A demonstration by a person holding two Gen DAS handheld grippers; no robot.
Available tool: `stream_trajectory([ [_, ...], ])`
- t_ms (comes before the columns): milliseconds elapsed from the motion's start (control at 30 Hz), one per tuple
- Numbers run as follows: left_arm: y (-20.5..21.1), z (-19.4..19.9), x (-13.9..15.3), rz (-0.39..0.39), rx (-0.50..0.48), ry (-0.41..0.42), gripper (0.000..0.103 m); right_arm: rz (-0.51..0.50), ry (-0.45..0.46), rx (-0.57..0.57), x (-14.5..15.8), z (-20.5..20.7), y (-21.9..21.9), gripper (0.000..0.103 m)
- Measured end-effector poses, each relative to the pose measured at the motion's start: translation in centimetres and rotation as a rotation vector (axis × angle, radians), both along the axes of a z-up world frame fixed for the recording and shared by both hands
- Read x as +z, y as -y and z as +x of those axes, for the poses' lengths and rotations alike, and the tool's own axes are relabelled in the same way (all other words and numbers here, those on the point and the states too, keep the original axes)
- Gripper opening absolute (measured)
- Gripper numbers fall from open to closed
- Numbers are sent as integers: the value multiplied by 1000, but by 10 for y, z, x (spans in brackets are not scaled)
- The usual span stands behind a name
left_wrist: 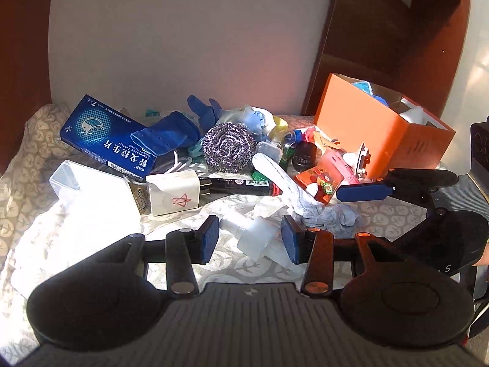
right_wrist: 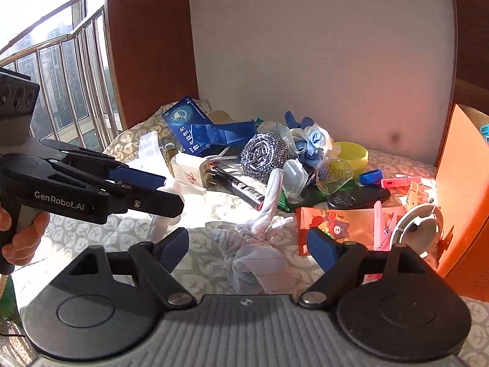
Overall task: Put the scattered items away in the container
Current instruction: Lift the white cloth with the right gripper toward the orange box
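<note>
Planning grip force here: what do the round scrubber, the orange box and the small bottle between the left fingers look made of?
The scrubber looks like coiled steel wire: shiny, silvery loops. The orange box seems matte cardboard, with brown inner walls. The small bottle looks like translucent white plastic, though glare leaves that open. The left gripper stands open around it.

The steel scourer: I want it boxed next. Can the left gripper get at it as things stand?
Probably yes. The steel scourer sits on top of the pile, uncovered, ahead of the open left gripper, though a clear plastic bottle lies between its fingers first.
</note>
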State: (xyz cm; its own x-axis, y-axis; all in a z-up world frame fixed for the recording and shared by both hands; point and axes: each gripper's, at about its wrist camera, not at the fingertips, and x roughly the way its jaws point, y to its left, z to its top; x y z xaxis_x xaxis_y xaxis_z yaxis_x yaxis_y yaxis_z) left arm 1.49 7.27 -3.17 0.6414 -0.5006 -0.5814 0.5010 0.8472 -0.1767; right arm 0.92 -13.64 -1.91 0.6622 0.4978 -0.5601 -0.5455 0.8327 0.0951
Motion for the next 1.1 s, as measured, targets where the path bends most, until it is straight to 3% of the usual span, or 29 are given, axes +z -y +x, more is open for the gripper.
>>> stream_trajectory([
  [67, -1, 2, -1, 4, 6, -7, 44, 13, -52, 12, -4, 2, -6, 93],
  [200, -2, 3, 0, -2, 5, -6, 44, -62, -57, -87, -12, 5, -15, 93],
  [300, -1, 3, 1, 10, 2, 1, 44, -9, -84, -95, -14, 10, -4, 91],
  [333, -1, 4, 0, 20, 3, 2, 44, -13, -104, -107, -16, 13, -2, 71],
  [433, -1, 4, 0, 24, 3, -2, 44, -82, -73, -129, -17, 15, -2, 28],
  [533, 0, 1, 4, 26, 0, 12, 44, -62, -89, -110, -13, 18, 2, 18],
  [867, 22, 0, 35, 7, -63, 86, 44, -41, 63, -141, 29, -12, 22, 14],
  [1100, 82, 12, 75, 8, -176, 188, 44, -41, 174, -210, 73, -24, 67, 14],
])
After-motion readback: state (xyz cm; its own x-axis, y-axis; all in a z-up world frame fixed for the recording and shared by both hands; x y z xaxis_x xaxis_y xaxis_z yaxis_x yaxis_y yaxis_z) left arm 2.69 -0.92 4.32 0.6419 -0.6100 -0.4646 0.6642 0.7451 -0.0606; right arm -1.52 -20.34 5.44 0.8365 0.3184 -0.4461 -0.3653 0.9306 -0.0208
